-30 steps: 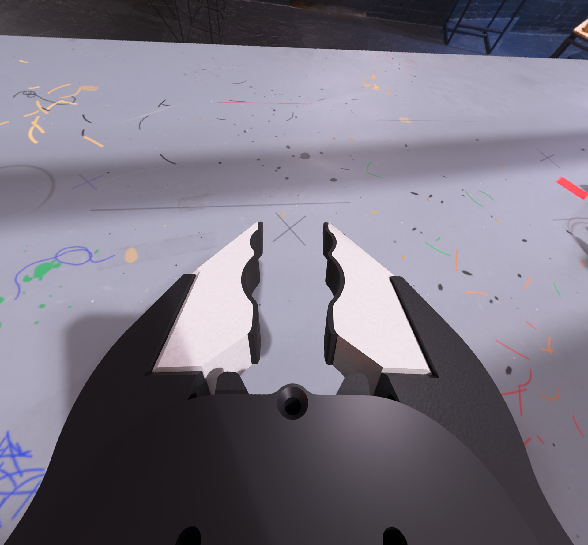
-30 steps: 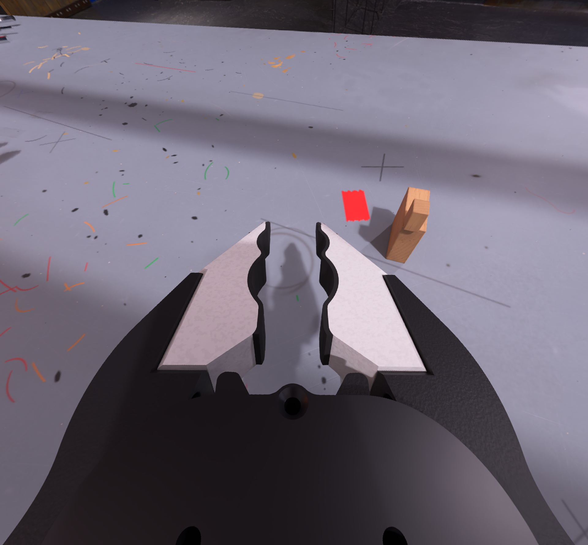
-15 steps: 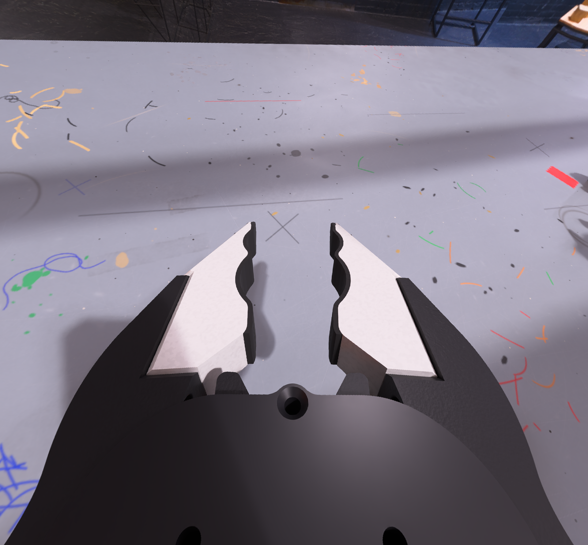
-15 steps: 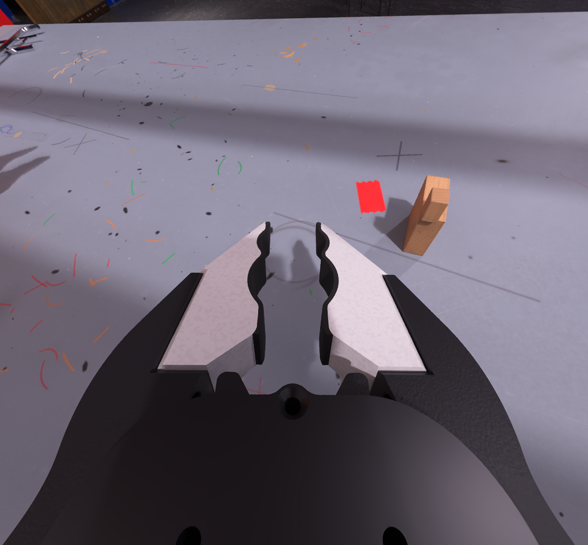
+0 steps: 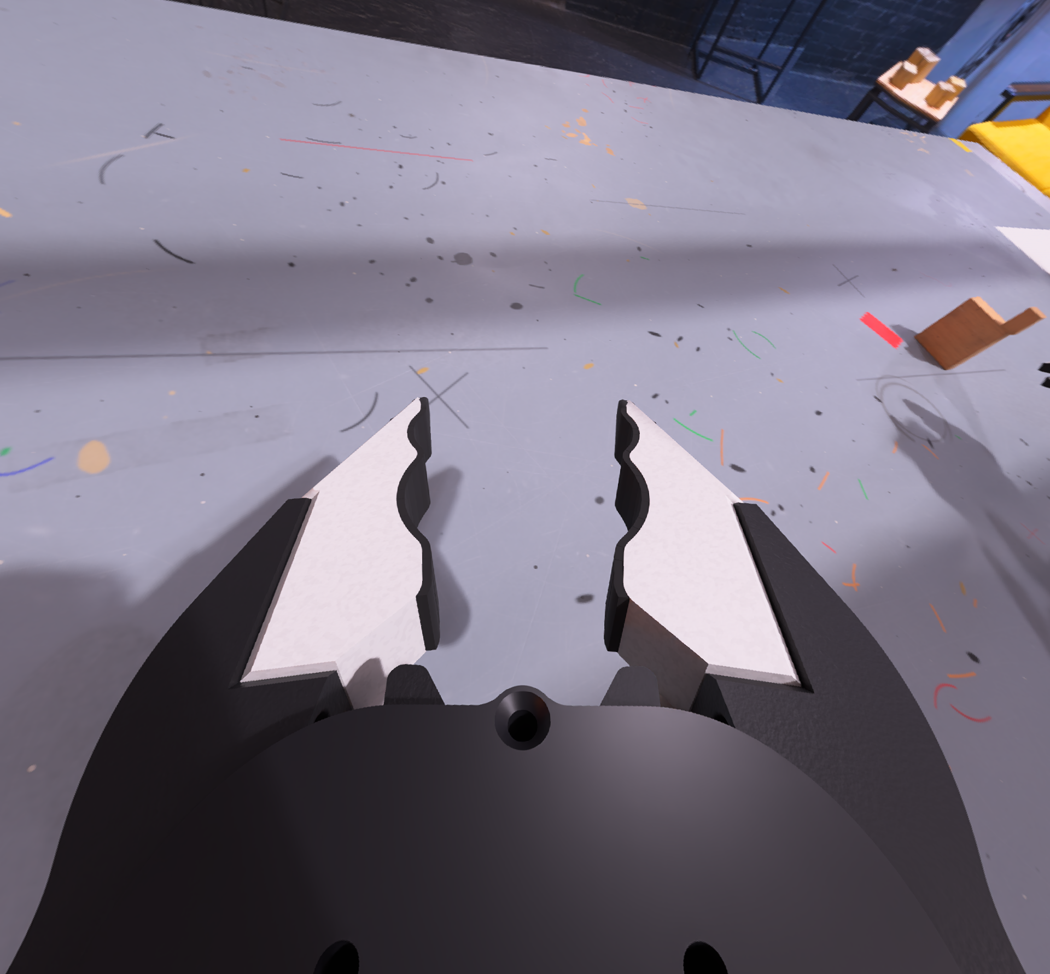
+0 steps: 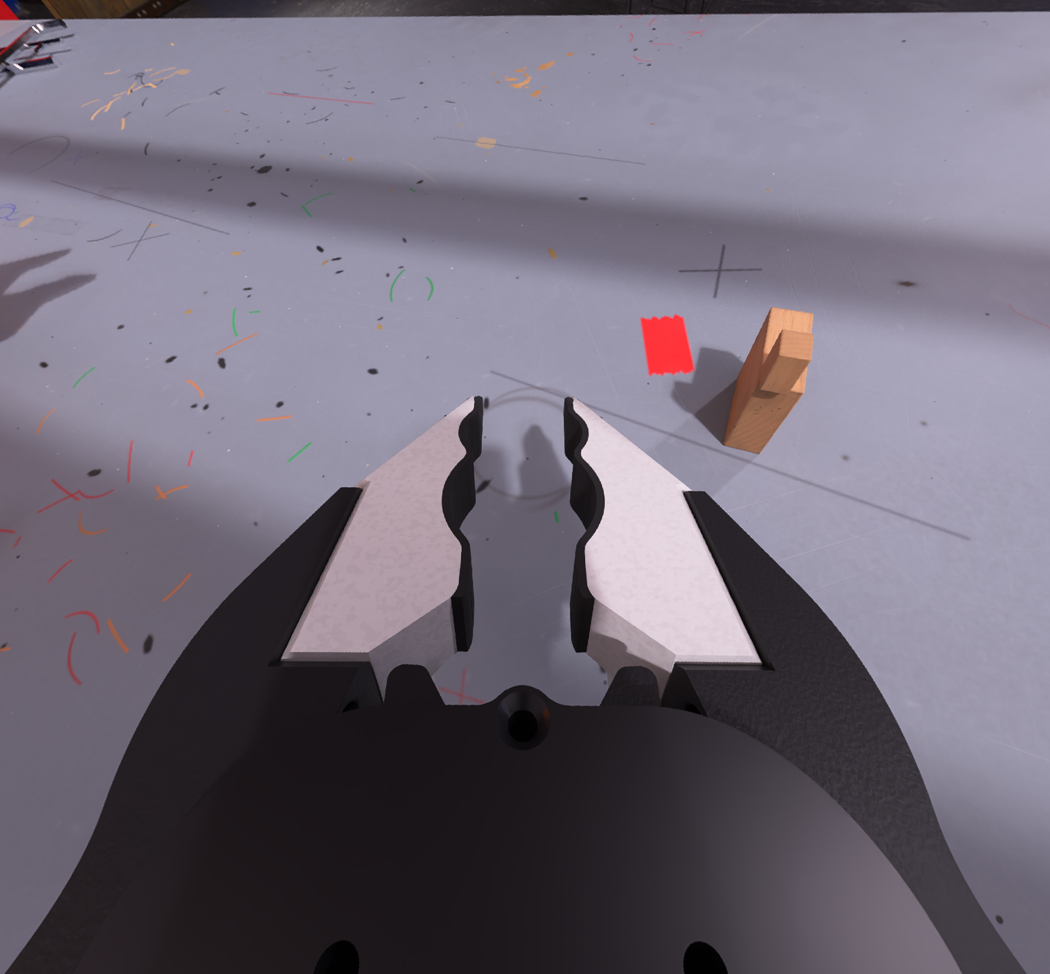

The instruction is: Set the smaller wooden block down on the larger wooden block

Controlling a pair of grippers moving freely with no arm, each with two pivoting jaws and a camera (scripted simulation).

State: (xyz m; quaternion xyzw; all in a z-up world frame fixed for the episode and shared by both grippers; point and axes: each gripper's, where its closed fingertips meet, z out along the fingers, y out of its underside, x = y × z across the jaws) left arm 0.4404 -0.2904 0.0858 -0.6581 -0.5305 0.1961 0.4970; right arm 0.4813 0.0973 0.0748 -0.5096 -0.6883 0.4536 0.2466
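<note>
The larger wooden block [image 6: 758,415] lies on the grey table [image 6: 568,208], ahead and to the right of my right gripper [image 6: 523,401]. The smaller wooden block [image 6: 787,361] rests on it toward its far end and touches it. My right gripper is open and empty, low over the table, about a hand's width left of the blocks. My left gripper [image 5: 523,404] is open wide and empty. In the left wrist view the larger block [image 5: 954,341] and the smaller block [image 5: 1025,320] sit far to the right.
A red tape strip [image 6: 666,345] lies just left of the blocks; it also shows in the left wrist view [image 5: 879,329]. Metal tools [image 6: 28,46] lie at the table's far left corner. A yellow object [image 5: 1017,151] and a white sheet [image 5: 1031,245] lie at the right edge.
My left gripper's jaws have opened wider and it has turned right and tilted, bringing the blocks into its view. My right gripper has shifted slightly; the blocks have not moved.
</note>
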